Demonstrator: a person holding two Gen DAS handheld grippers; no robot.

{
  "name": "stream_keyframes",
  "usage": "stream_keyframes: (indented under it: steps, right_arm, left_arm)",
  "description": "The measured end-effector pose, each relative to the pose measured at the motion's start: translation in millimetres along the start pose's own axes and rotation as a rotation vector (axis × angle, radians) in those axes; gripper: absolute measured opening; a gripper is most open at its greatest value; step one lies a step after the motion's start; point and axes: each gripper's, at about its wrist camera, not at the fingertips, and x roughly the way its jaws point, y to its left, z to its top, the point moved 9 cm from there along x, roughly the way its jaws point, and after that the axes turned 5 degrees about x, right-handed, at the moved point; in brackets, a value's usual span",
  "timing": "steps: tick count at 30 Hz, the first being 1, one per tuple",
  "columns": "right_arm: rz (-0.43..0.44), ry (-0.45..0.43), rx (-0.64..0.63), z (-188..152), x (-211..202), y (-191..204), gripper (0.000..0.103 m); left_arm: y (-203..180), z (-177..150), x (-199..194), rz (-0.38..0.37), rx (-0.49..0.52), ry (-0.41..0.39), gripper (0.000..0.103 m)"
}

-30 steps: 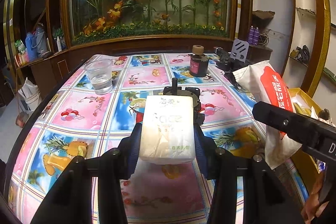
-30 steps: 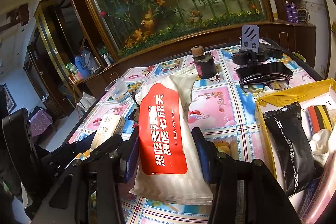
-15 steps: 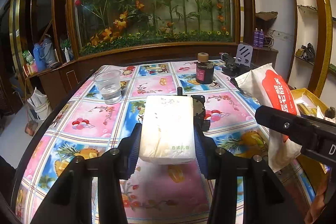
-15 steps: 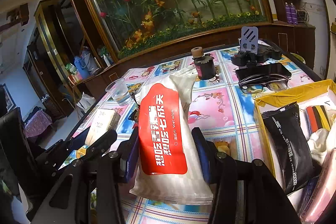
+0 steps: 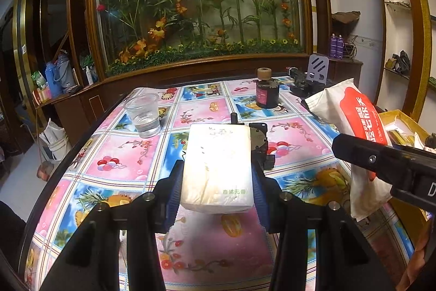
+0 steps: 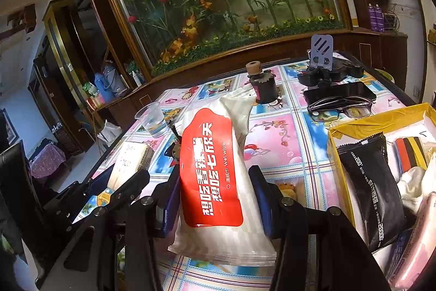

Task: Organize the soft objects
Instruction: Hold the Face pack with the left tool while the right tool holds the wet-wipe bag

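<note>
My left gripper (image 5: 216,176) is shut on a white tissue pack (image 5: 216,168), held above the flowered tablecloth (image 5: 130,162); the same tissue pack (image 6: 130,160) shows at the left of the right wrist view. A white wet-wipe pack with a red label (image 6: 218,173) sits clamped in my right gripper (image 6: 215,187), which is shut on it, and the wet-wipe pack (image 5: 351,124) appears at the right of the left wrist view. To the right stands an open yellow box (image 6: 333,143) holding a black pouch (image 6: 368,187), a white cloth and other soft items.
A clear plastic cup of water (image 5: 143,115) stands at the table's left. A dark bottle with a cork top (image 5: 267,93) stands at the back. Glasses (image 6: 339,109), a phone (image 6: 339,92) and a phone stand (image 6: 323,52) lie at the back right. A small black gadget (image 5: 260,143) lies mid-table.
The left wrist view has tipped slightly, so the table sits a little lower in the picture. Both packs stay gripped and the right view is unchanged.
</note>
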Motion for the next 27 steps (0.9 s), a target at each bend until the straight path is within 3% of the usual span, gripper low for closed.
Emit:
stream_keyframes:
  steps: [27]
  right_arm:
    - [-0.011,-0.003,0.009,1.1,-1.7,-6.5,0.052]
  left_arm:
    - [-0.9,-1.1,0.5,0.010,0.012,0.000,0.045]
